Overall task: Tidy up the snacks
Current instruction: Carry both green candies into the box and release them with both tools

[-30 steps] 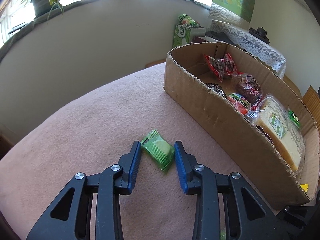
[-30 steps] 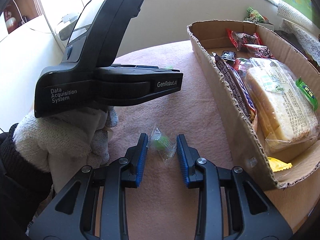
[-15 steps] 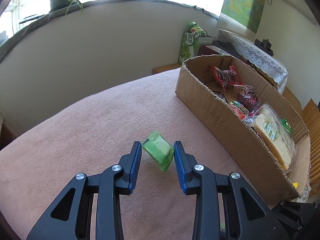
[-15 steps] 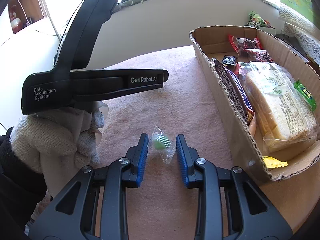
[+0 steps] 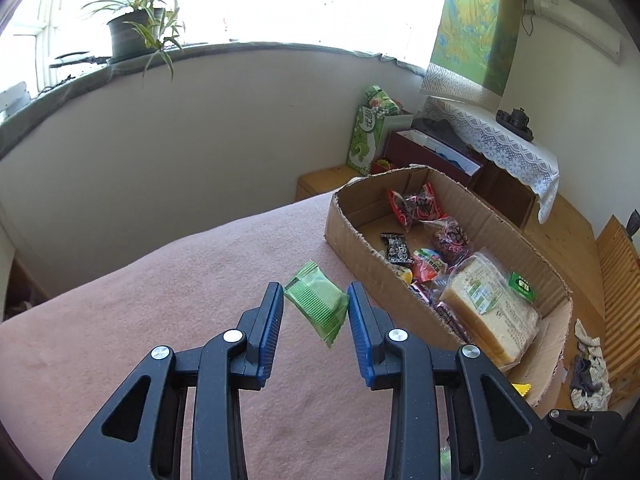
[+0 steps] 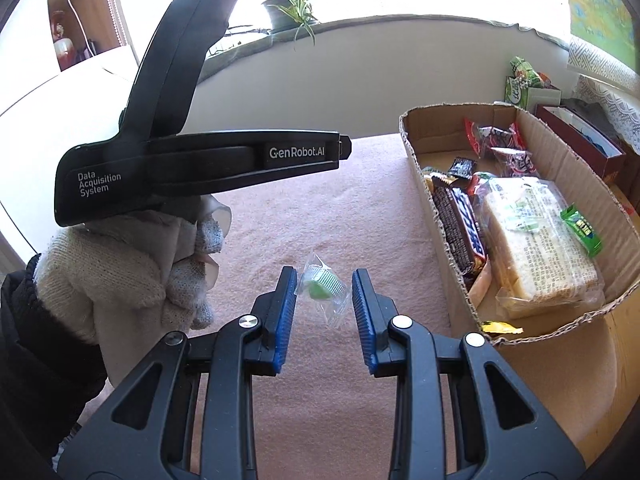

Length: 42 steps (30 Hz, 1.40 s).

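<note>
My left gripper (image 5: 316, 304) is shut on a green wrapped snack (image 5: 318, 302) and holds it lifted above the pink tablecloth (image 5: 160, 300), left of the cardboard box (image 5: 360, 252). My right gripper (image 6: 324, 296) is shut on a clear packet with a green sweet (image 6: 322, 288), also held above the cloth, left of the box (image 6: 440, 216). The box holds bread (image 6: 536, 248), a chocolate bar (image 6: 460, 224) and several small red and black packets. The left gripper's body (image 6: 200, 168) and gloved hand (image 6: 132, 276) show in the right wrist view.
A white wall runs behind the table, with a potted plant (image 5: 136, 32) on the sill. A green carton (image 5: 368, 132) and a lace-covered cabinet (image 5: 500, 148) stand beyond the box. A yellow wrapper (image 6: 500, 327) lies at the box's near end.
Both grippers have risen with their snacks off the cloth. The left one has lifted more and now sees into the box from higher up.
</note>
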Motion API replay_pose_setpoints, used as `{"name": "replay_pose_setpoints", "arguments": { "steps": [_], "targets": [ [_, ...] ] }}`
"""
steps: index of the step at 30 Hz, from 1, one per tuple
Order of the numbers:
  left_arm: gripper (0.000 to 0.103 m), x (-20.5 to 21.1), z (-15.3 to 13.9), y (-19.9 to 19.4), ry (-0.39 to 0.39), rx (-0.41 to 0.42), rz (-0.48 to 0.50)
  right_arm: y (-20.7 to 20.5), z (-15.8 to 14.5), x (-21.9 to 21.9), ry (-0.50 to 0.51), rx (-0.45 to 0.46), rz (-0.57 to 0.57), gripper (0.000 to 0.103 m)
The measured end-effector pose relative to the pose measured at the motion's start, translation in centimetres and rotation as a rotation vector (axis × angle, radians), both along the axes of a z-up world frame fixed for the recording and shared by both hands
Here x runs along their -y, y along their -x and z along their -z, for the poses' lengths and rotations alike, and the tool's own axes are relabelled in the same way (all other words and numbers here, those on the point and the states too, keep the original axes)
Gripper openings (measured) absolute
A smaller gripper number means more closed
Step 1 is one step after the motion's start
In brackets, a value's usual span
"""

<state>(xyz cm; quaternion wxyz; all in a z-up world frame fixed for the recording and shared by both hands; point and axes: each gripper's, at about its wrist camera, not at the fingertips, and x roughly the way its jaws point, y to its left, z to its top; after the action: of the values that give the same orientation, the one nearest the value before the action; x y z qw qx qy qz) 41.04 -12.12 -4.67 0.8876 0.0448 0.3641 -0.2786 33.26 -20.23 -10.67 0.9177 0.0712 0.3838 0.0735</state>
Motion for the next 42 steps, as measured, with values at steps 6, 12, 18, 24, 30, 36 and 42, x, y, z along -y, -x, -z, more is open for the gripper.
{"name": "replay_pose_setpoints", "arguments": {
  "steps": [6,12,18,24,30,36,42],
  "targets": [
    [0.031,1.5,-1.4,0.8,0.022,0.032,0.015,1.1,-2.7,0.7,0.025,0.066,-0.005,0.030],
    [0.031,2.9,-1.8,1.3,0.041,0.036,0.023,1.4,-4.5,3.2,0.072,0.106,0.040,0.030],
    [0.031,4.4,-1.9,1.9,0.048,0.035,0.043,0.9,-4.6,6.2,0.132,0.102,0.103,0.030],
    [0.031,5.8,-1.8,1.9,0.046,0.028,0.048,0.1,-4.1,8.1,0.188,0.087,0.143,0.030],
    [0.031,7.0,-1.6,1.4,0.034,0.024,0.047,-0.5,-4.0,9.1,0.213,0.089,0.162,0.030],
    [0.031,8.2,-1.5,0.5,0.021,0.014,0.037,-1.5,-3.8,10.1,0.225,0.082,0.171,0.030],
    [0.031,9.2,-1.2,0.1,0.015,0.005,0.034,-1.5,-3.6,10.4,0.224,0.083,0.165,0.030]
  ]
}}
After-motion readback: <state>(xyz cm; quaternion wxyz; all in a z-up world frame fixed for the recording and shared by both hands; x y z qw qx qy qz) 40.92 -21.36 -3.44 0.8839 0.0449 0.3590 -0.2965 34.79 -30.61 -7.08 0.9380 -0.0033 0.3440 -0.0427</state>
